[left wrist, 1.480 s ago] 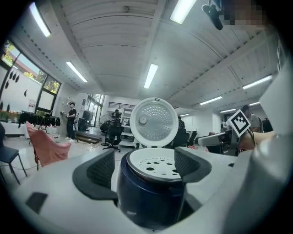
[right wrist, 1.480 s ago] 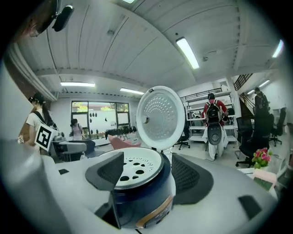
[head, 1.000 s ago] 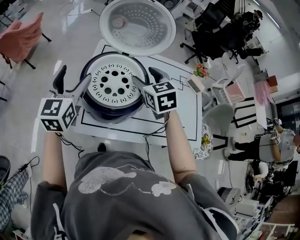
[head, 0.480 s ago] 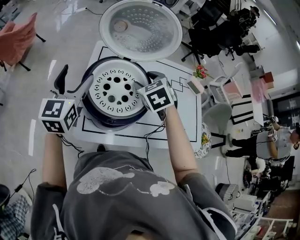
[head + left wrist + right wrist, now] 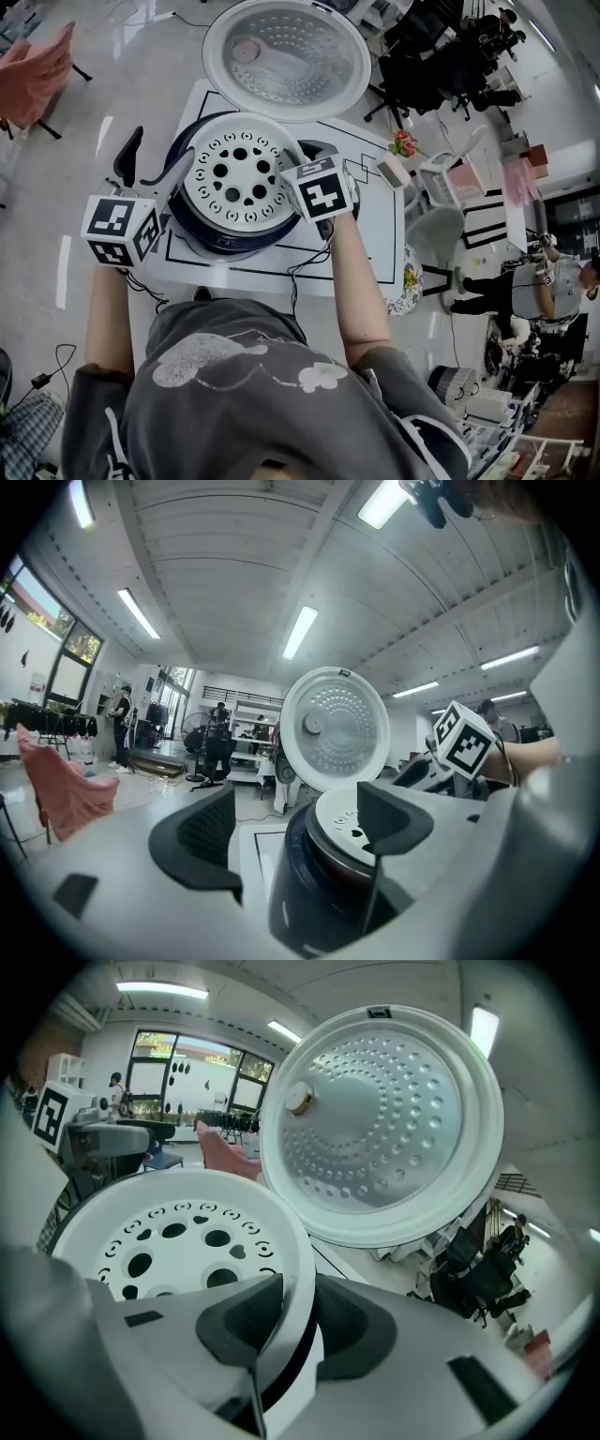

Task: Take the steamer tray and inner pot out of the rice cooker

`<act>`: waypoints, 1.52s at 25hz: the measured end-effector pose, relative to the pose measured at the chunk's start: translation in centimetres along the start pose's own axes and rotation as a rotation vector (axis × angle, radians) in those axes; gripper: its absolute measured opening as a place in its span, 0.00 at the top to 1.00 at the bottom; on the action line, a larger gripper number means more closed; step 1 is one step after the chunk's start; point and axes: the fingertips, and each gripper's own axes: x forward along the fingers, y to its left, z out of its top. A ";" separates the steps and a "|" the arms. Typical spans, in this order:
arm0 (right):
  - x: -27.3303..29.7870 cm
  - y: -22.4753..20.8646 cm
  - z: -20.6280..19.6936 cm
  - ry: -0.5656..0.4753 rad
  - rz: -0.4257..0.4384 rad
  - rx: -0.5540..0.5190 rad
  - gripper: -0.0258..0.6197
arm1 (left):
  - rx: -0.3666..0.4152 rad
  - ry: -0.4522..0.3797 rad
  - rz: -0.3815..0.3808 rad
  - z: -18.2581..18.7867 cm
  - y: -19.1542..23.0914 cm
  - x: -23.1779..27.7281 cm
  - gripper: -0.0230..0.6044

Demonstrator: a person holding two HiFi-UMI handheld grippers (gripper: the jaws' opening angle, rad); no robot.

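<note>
The steamer tray (image 5: pixel 239 178) sits in the rice cooker (image 5: pixel 202 234), on the desk's (image 5: pixel 375 244) left half. The right gripper (image 5: pixel 298 1321) has just been closing its jaws, which pinch the tray's right rim. The left gripper (image 5: pixel 300 825) holds its jaws wide at the cooker's left side. Best lifted straight and level — the open lid (image 5: pixel 286 56) stands behind — toward the desk's bare right edge.

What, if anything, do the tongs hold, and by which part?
The right tongs, whose jaws have just been closing, pinch the steamer tray by its rim; the left tongs hold nothing.
</note>
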 end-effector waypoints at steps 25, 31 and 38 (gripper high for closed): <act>-9.5 -5.8 4.0 -0.496 0.122 0.323 0.88 | 0.101 -0.035 0.048 3.5 -6.7 0.7 0.32; -13.2 -7.7 3.7 -0.563 0.143 0.407 0.88 | 0.134 -0.031 0.064 5.7 -9.0 -1.6 0.32; -15.3 -13.2 -2.6 -0.557 0.133 0.483 0.88 | 0.126 -0.031 0.040 6.1 -15.9 0.5 0.33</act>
